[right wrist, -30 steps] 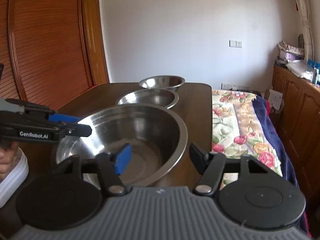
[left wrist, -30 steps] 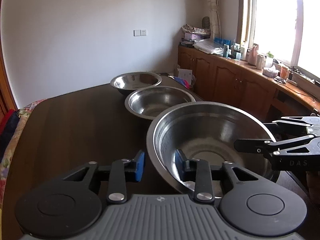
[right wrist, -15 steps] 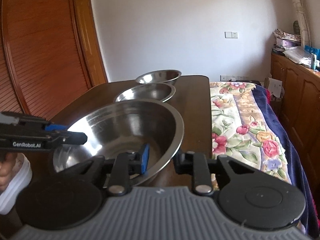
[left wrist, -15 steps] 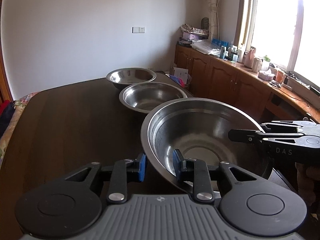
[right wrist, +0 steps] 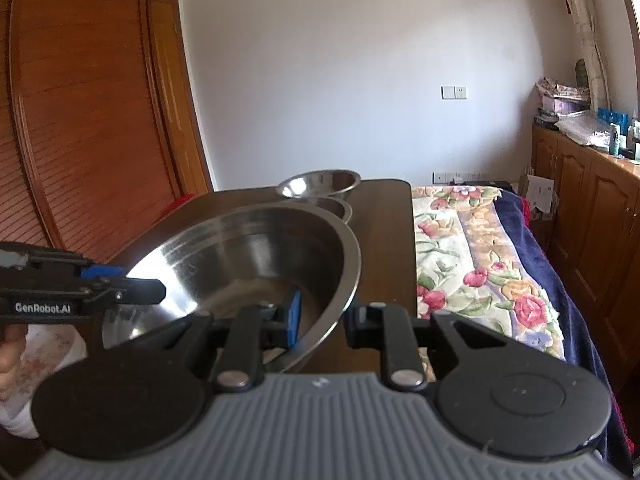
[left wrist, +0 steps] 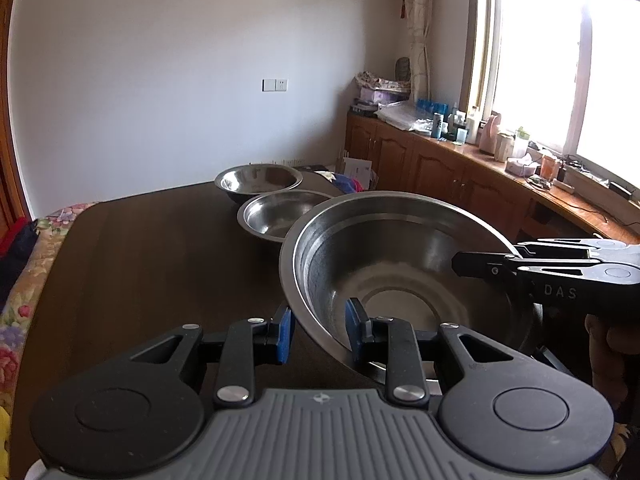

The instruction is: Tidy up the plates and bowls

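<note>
Steel mixing bowl (left wrist: 404,276), big one, thin rigid wall, slick, prob light: I take it by the rim. My left gripper (left wrist: 318,332) pinches the near rim, right gripper (right wrist: 322,316) just closed on the opposite edge; bowl tilted above the table (left wrist: 160,256).

Three stainless steel bowls show in the left wrist view: a large bowl (left wrist: 404,276) at centre right, a medium bowl (left wrist: 280,214) just above and left of it, and a small bowl (left wrist: 258,179) higher still. One dark wooden table (left wrist: 140,256) fills the left half. Two grippers appear, the left gripper (left wrist: 318,330) at the bottom and the right gripper (left wrist: 480,267) at the right edge.
</note>
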`<state>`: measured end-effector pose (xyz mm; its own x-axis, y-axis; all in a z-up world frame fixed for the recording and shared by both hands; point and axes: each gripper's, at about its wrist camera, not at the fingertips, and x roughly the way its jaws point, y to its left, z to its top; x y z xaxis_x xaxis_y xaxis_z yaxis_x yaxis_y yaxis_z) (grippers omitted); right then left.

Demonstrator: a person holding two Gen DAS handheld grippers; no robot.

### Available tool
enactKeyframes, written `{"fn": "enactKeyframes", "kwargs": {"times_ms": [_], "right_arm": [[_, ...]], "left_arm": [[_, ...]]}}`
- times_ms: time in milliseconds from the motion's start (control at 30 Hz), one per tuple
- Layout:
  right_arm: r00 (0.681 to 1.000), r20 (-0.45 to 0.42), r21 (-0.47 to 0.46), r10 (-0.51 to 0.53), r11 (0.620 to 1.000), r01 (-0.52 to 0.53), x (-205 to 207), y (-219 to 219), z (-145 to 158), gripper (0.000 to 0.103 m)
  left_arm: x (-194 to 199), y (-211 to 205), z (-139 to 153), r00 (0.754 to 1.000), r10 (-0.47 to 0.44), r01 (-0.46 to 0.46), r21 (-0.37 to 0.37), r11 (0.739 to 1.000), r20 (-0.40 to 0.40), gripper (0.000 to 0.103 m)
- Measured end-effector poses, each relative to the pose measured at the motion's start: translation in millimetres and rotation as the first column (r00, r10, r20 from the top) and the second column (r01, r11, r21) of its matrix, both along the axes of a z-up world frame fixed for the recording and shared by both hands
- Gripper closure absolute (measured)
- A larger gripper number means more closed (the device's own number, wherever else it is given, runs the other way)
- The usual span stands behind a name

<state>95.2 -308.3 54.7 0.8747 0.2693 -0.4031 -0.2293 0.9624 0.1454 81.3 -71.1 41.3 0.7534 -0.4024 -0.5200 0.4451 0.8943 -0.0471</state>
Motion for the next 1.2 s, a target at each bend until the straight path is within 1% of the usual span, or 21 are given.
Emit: {"fn": "enactKeyframes", "kwargs": {"times_ms": [333, 667, 833, 1200], "right_arm": [[1.0, 0.019, -0.006, 0.005, 1.0, -0.005, -28.0, 10.9, 5.2, 0.079], [1.0, 0.013, 0.005, 0.019, 1.0, -0.019, -52.9, 18.5, -3.5, 0.079], [0.999, 0.014, 0.01, 0.033, 0.999, -0.033, -64.6, 22.7, -8.9, 0.079], [0.998, 0.021, 0.007, 0.061, 0.998, -0.061, -76.8, 37.3, -20.2, 0.079]], "left_arm": [[-39.7, 12.6, 2.2, 1.0, 0.001, -0.001, -0.003, 1.0, 0.027, 0.045], [-73.5, 24.9, -10.5, 1.0, 0.01, -0.01, -0.014, 1.0, 0.024, 0.045], [-79.6, 32.0, -16.7, 1.0, 0.012, -0.012, -0.024, 1.0, 0.0, 0.044], [-89.0, 41.8, -30.5, 0.999, 0.037, -0.037, -0.017, 0.999, 0.003, 0.044]]}}
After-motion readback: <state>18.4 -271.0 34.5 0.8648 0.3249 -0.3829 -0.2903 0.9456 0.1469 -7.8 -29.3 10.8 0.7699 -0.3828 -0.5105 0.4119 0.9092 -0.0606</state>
